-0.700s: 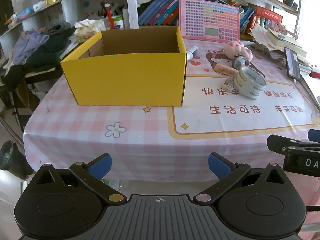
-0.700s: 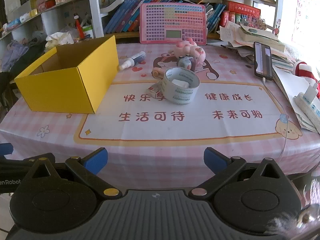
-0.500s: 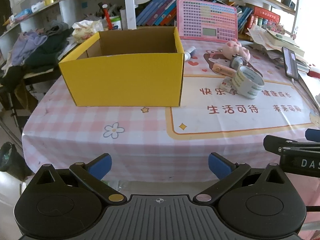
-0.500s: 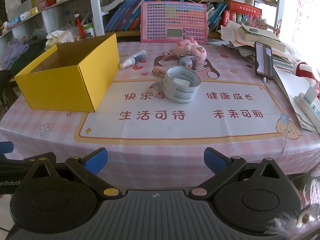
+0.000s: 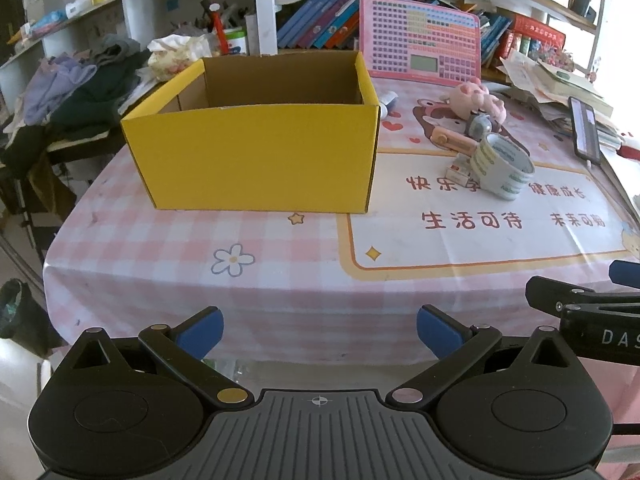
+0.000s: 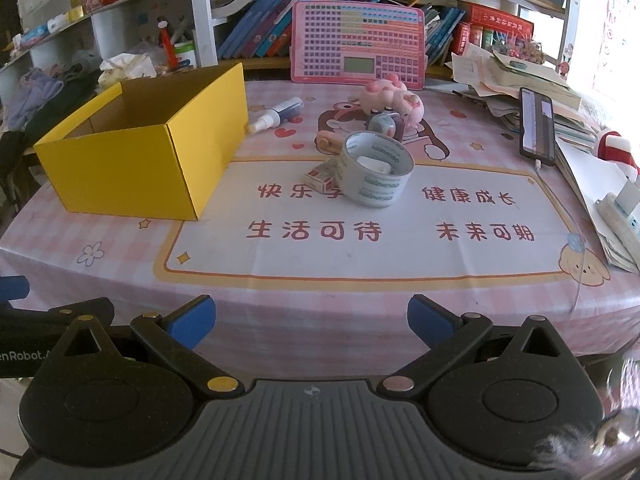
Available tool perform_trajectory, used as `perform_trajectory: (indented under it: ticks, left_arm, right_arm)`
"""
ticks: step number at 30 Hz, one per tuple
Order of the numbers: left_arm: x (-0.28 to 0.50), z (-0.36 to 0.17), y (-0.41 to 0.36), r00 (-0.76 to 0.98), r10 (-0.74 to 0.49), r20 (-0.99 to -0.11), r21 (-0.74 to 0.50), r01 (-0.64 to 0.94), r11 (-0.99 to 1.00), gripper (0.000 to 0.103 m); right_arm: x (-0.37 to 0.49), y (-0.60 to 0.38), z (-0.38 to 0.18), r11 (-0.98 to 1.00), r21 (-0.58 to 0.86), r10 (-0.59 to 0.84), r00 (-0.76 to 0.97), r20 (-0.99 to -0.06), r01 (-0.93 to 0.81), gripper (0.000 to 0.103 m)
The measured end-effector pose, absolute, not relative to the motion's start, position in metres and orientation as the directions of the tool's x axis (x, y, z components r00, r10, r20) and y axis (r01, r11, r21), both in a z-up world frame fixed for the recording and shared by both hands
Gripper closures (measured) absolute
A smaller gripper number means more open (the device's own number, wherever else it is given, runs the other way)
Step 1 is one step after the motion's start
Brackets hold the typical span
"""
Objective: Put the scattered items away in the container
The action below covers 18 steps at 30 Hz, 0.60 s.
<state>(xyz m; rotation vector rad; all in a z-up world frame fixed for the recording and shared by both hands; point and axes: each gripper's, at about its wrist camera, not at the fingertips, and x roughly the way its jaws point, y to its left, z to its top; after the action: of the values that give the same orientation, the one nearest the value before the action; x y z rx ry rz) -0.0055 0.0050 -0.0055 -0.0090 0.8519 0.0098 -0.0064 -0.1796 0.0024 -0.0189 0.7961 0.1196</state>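
An open yellow cardboard box (image 5: 256,160) (image 6: 132,168) stands on the left of the pink checked tablecloth, nothing visible inside. To its right lie a wide roll of tape (image 6: 376,170) (image 5: 502,166), a small red-and-white carton (image 6: 318,178), a pink plush toy (image 6: 394,98), a grey cube (image 6: 380,124), a pink cutter (image 6: 330,140) and a small spray bottle (image 6: 276,114). My left gripper (image 5: 318,330) hangs open at the table's near edge, in front of the box. My right gripper (image 6: 310,320) is open too, well short of the tape roll.
A pink toy keyboard (image 6: 358,46) leans against the bookshelf at the back. A phone (image 6: 536,126) lies on stacked papers at the right, with a power strip (image 6: 620,216) nearer. Clothes (image 5: 68,92) are heaped to the left of the table.
Both views have shifted slightly: the box and the items sit a little lower and nearer in frame. Both grippers stay wide open.
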Motion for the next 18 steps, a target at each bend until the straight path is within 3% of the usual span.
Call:
perform_trajectory:
  ticks: [18]
  left_arm:
    - [-0.0027, -0.0081, 0.0084, 0.652, 0.024, -0.758, 0.013, -0.022, 1.0, 0.0]
  right_arm:
    - [-0.0045, -0.1761, 0.0014, 0.992, 0.02, 0.099, 0.69, -0.717, -0.122, 0.0]
